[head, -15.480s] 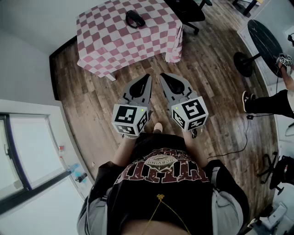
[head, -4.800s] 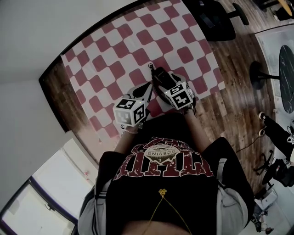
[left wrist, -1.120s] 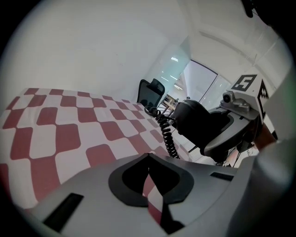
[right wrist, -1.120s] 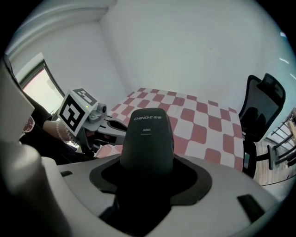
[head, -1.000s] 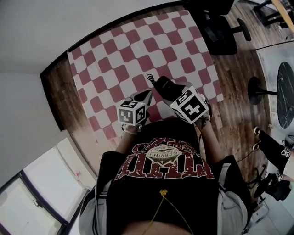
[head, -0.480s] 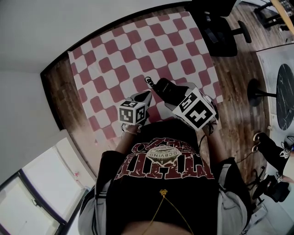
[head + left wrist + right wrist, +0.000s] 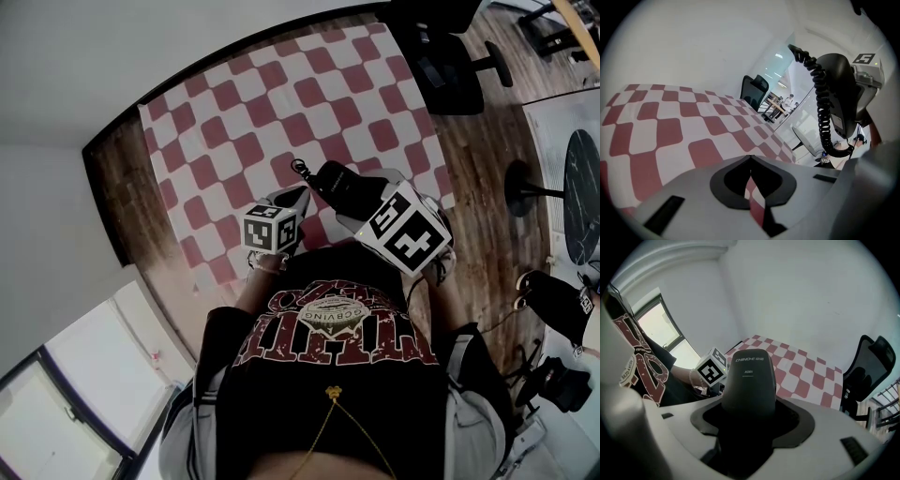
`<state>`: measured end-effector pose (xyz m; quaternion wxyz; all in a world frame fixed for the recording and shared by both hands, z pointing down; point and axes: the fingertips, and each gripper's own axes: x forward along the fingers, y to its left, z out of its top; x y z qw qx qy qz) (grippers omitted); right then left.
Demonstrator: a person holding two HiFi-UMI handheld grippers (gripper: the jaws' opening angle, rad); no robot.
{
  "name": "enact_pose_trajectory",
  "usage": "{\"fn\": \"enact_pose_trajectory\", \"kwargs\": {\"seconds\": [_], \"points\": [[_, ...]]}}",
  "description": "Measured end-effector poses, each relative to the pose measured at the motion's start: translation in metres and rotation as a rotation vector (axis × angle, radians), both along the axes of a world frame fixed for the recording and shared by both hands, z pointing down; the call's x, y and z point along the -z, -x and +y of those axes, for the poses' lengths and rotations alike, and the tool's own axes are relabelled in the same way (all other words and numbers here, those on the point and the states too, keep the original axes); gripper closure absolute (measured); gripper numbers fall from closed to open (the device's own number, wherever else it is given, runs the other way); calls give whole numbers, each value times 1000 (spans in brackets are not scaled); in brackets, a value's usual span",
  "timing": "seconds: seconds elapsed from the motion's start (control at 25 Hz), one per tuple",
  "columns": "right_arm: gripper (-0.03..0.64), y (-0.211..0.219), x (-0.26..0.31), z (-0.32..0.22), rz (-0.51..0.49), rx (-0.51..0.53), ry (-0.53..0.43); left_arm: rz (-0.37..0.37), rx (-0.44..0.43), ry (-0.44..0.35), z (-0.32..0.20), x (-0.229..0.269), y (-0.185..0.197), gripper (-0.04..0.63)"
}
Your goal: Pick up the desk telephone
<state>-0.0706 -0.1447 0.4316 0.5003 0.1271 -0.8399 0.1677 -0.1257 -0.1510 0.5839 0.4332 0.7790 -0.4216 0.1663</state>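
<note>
Desk telephone (image 7: 339, 180) rising off the worktop (image 7: 225, 112), clamped in the right hand-held gripper (image 7: 358, 199); left hand-held gripper (image 7: 295, 195) at its nine o'clock closed, empty; pickup looks done

A checked cloth (image 7: 234, 122) fills the upper centre. A black chair (image 7: 450, 56) stands upper right on the wood floor (image 7: 478, 159); a window (image 7: 66, 394) sits lower left.

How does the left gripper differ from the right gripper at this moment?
The right gripper is closed on the black telephone; the left gripper holds nothing. The right gripper's fingers stand wide apart around it; the left gripper's fingers meet at their tips. Both are over the checkered tablecloth.
</note>
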Motion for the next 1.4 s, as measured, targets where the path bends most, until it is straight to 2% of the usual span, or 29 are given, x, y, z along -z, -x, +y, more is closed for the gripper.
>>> {"fn": "enact_pose_trajectory", "kwargs": {"seconds": [1.4], "points": [[325, -1, -2, 1, -2, 17, 16, -4, 4, 9, 1, -3, 3, 588]]}}
